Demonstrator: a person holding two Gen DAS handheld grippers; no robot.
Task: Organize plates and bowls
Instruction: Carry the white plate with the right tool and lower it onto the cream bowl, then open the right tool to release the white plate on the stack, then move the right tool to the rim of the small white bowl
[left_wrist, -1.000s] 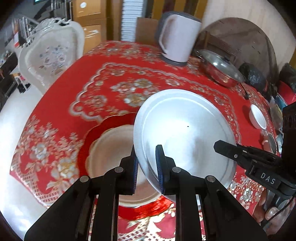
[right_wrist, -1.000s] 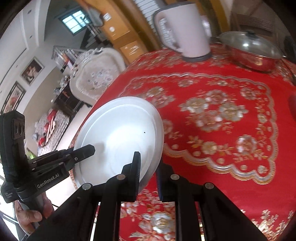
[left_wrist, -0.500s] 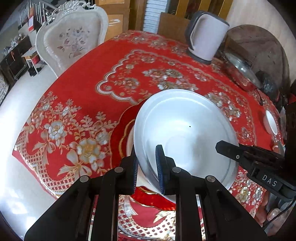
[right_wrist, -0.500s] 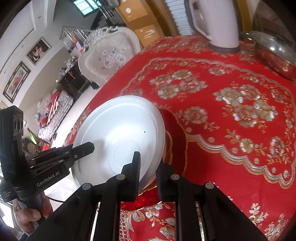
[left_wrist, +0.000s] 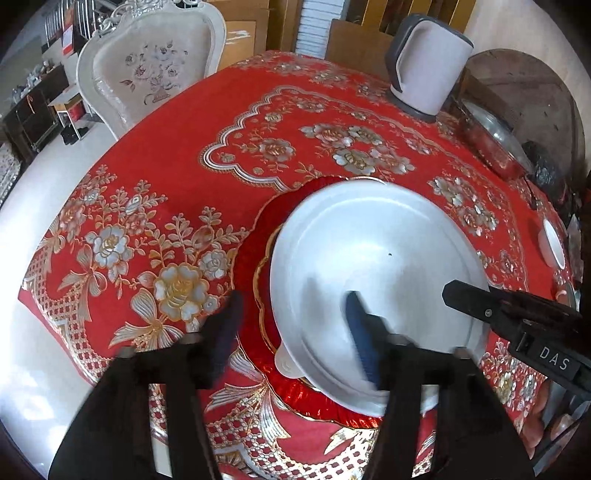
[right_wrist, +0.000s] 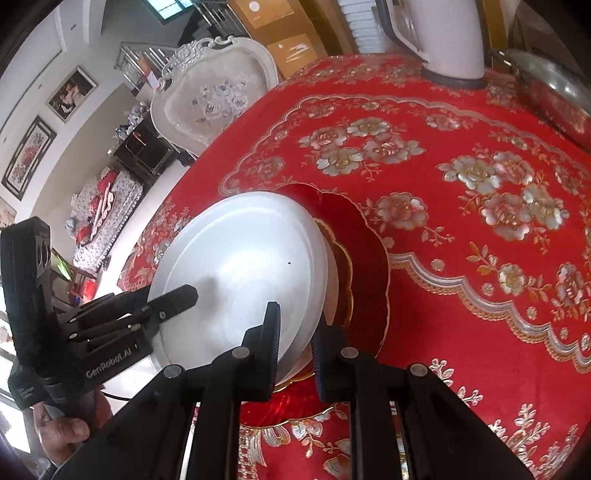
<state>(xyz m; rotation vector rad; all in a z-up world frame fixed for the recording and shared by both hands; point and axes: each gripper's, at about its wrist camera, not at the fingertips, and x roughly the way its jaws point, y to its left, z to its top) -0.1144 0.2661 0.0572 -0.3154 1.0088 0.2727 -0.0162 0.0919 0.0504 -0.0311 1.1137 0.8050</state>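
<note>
A large white plate (left_wrist: 376, 273) lies on a red, gold-rimmed plate (left_wrist: 251, 266) near the table's front edge. My left gripper (left_wrist: 295, 332) is open, its fingers spread and blurred on either side of the white plate's near rim. My right gripper (right_wrist: 295, 332) is shut on the white plate's (right_wrist: 251, 273) right rim, above the red plate (right_wrist: 365, 266). The left gripper also shows in the right wrist view (right_wrist: 170, 299), over the plate's left side.
A white kettle (left_wrist: 424, 70) and a lidded steel pot (left_wrist: 495, 140) stand at the table's far side. A small white dish (left_wrist: 552, 243) sits at the right edge. A white chair (left_wrist: 147, 70) stands beyond the table's left side.
The white plate came down onto the red plate. My left gripper opened and let go of its rim. My right gripper still holds the rim.
</note>
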